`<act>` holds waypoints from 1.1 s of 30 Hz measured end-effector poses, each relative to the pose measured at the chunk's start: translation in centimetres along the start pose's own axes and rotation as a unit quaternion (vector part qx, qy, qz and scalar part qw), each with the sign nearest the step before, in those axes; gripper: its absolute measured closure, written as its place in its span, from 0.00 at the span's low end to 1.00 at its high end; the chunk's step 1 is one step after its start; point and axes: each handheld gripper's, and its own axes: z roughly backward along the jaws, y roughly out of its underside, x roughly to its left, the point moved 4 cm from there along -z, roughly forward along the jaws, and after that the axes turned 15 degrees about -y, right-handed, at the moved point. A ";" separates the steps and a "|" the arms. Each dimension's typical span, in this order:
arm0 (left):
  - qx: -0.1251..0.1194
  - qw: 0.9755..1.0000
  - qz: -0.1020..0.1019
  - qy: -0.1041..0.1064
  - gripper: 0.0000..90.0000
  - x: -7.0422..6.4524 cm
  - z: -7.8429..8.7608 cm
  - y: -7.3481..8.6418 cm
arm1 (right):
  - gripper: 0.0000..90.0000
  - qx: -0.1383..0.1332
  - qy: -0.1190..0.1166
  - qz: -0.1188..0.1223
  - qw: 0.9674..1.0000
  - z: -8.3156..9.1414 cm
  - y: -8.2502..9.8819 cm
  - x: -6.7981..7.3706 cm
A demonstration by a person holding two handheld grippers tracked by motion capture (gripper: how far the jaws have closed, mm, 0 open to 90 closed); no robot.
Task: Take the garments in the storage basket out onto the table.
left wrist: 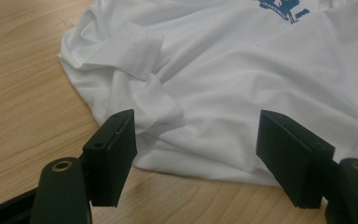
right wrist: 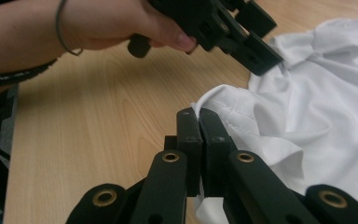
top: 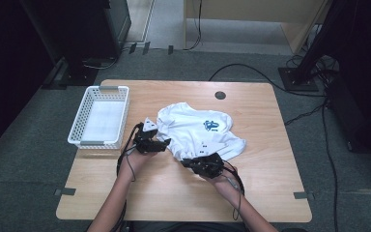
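Basket (top: 99,116) – high view, R tool (right wrist: 199,122) pinching tee (right wrist: 317,121)

Beyond your left jaws, the frame edge is cropping the T-shirt's (left wrist: 242,93) blue print (left wrist: 282,8); your right jaws are hiding its pinched hem.

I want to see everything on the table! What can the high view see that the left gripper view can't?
The high view alone takes in the white plastic lattice basket at the table's left, the person's forearms, and the right gripper clamped on the shirt's near edge. The left gripper view alone gives a close look at a folded sleeve hem and at its own black jaws, standing open with the cloth's edge between them. Both show the crumpled white T-shirt with a blue print and the light wooden table.
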 end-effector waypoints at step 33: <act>0.001 1.000 -0.008 0.001 0.33 -0.5 0.0 0.0 | 0.78 -0.009 0.009 -0.011 1.000 0.1 -0.1 -1.0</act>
